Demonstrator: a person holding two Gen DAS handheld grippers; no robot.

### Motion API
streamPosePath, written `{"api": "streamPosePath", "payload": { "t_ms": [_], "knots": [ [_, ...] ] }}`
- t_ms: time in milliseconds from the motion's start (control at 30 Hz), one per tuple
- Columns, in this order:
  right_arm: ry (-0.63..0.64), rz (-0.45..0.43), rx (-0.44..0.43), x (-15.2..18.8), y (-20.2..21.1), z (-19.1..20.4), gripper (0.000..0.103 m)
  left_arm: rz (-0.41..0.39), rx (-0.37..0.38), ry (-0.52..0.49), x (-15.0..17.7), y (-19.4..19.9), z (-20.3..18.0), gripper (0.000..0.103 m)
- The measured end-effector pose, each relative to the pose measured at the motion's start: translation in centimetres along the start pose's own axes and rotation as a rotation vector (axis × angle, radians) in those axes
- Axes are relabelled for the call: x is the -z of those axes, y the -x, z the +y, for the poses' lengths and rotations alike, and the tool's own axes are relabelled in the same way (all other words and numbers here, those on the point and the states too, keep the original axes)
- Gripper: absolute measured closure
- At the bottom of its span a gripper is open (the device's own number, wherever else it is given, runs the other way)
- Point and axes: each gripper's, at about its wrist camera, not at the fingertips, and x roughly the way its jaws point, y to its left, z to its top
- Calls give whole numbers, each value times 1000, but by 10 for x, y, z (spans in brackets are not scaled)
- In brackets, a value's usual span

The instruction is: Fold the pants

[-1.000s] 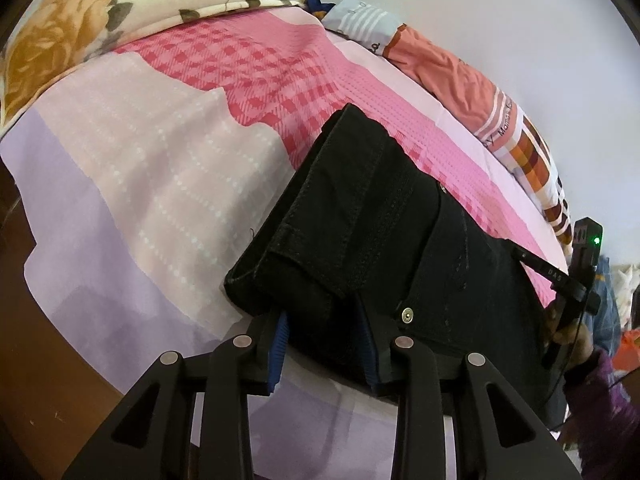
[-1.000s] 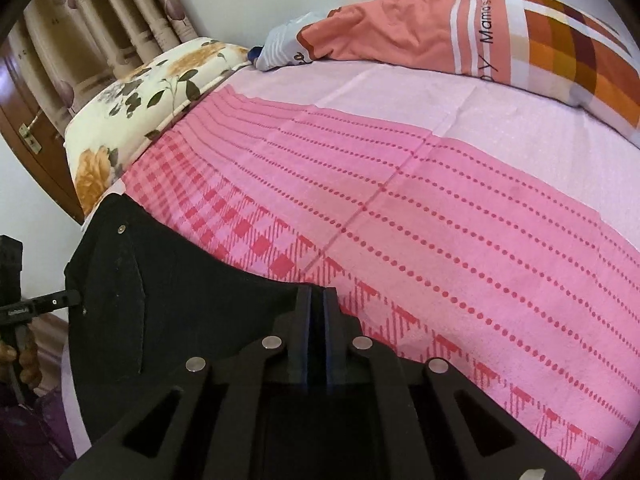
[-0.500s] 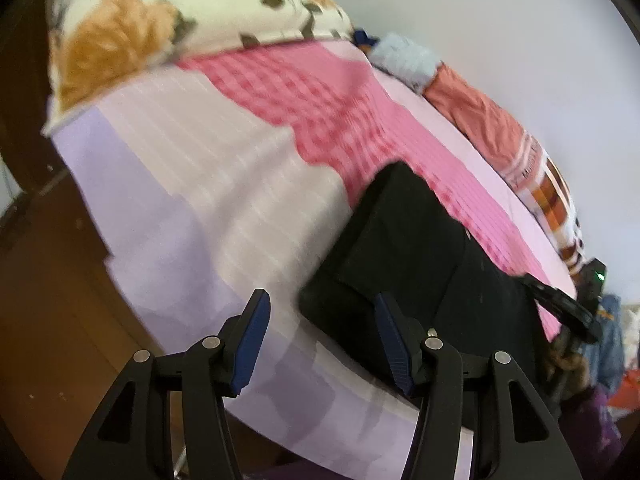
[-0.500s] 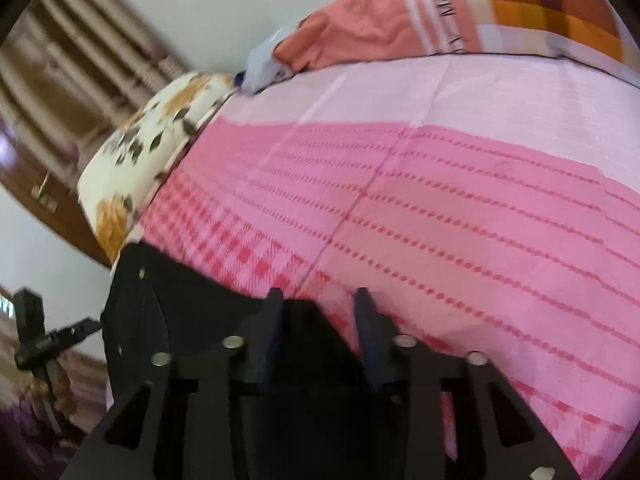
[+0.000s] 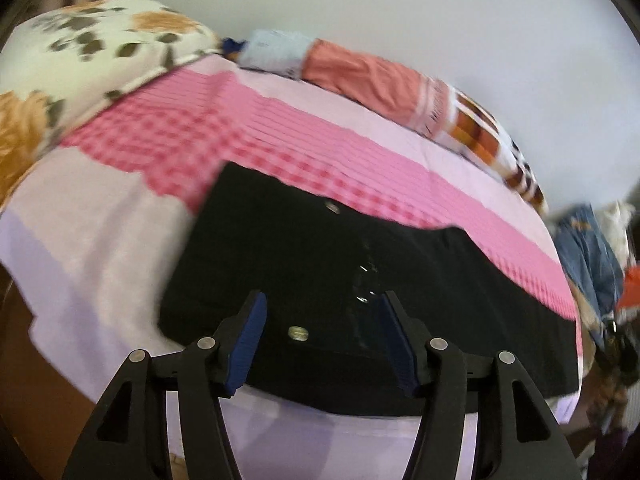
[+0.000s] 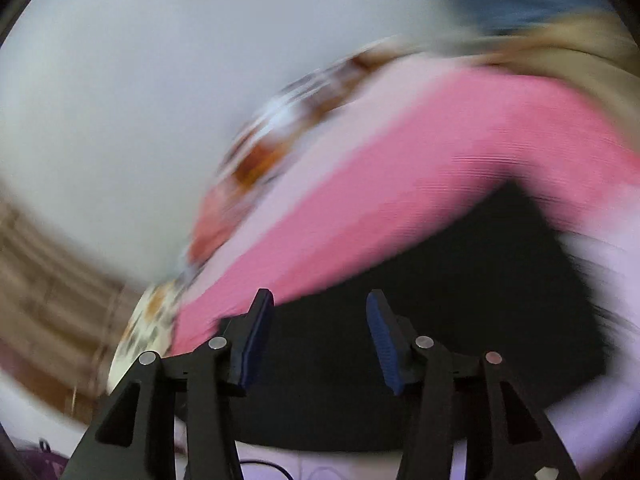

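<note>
A: While the left wrist view is only mildly smeared, I log the black pants folded flat on the bed, lying from centre out toward 4 o'clock.
B: Left tongs?
A: Spread wide, blue pads just over the near edge of the pants at 6 o'clock, nothing pinched.
B: Right side?
A: Right wrist view is heavily blurred. Right tongs are spread too, holding nothing; the pants fill the frame from centre to 4 o'clock.
B: Surroundings?
A: Floral pillow at 10 o'clock, orange striped blanket at 1 o'clock, denim heap at 3 o'clock.
</note>
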Motion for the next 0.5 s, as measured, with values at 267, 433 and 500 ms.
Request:
{"api": "streamPosePath", "payload": {
  "t_ms": [267,433,500],
  "knots": [
    [-345,-160,-23,40,61,-116,56,99,54,-57,8,-27,-41,44],
    [-361,-141,-65,48,36,-121,56,94,51,-125,13,-21,-61,44],
    [-373,-135,-85,50,27,-119,56,90,41,-158,17,-18,-67,40]
  ]
}}
